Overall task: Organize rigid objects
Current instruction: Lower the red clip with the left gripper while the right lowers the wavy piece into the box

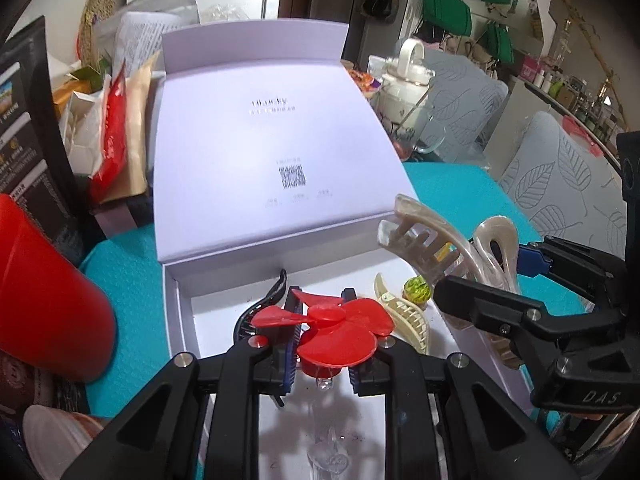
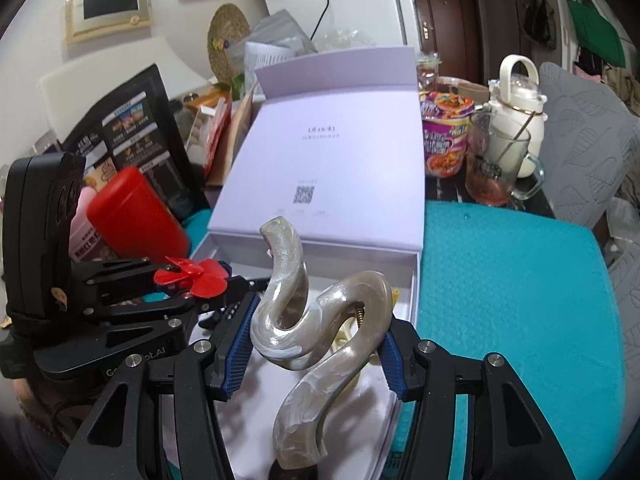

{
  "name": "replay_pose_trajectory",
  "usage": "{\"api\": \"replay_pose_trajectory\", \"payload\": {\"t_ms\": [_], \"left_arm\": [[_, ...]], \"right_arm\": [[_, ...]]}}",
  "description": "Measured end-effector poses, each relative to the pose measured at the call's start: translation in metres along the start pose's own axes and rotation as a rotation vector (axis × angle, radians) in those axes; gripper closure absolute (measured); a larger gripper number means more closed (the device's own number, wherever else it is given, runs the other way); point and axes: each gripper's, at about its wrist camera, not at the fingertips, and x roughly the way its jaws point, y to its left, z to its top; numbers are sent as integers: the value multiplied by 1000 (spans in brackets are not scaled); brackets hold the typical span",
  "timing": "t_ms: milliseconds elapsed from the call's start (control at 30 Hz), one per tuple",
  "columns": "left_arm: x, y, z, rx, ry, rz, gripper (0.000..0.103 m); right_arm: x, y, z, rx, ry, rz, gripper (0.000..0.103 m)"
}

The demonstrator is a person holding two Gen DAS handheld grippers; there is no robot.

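My left gripper [image 1: 322, 356] is shut on a red flower-shaped clip [image 1: 334, 326] and holds it over the open white box [image 1: 182, 320]. It shows at the left of the right wrist view [image 2: 192, 276]. My right gripper [image 2: 316, 344] is shut on a large pearly hair claw [image 2: 320, 320], held above the box's right part; the claw's teeth show in the left wrist view [image 1: 424, 240]. A black hair clip [image 1: 260, 304], a cream hair claw [image 1: 408, 320] and a small green bead [image 1: 416, 288] lie in the box.
The box lid [image 1: 272, 148] stands open behind. The box sits on a teal mat [image 2: 512, 280]. A red cylinder [image 2: 136, 212] is at the left, and a noodle cup [image 2: 446, 136], a glass mug [image 2: 500, 168] and a white kettle [image 2: 516, 100] at the back right.
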Motion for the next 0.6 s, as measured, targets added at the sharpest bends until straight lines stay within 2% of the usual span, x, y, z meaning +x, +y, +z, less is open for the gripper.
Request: {"api": "replay_pose_trajectory", "payload": {"t_ms": [300,600], "left_arm": [[30,-2,-7,-8,129,-32,84],[51,2,-16,-21,224,-58,84]], "right_arm": [[28,-3,-9,-8,110,28,48],[38,-6,-13,-8,151,35,48]]}}
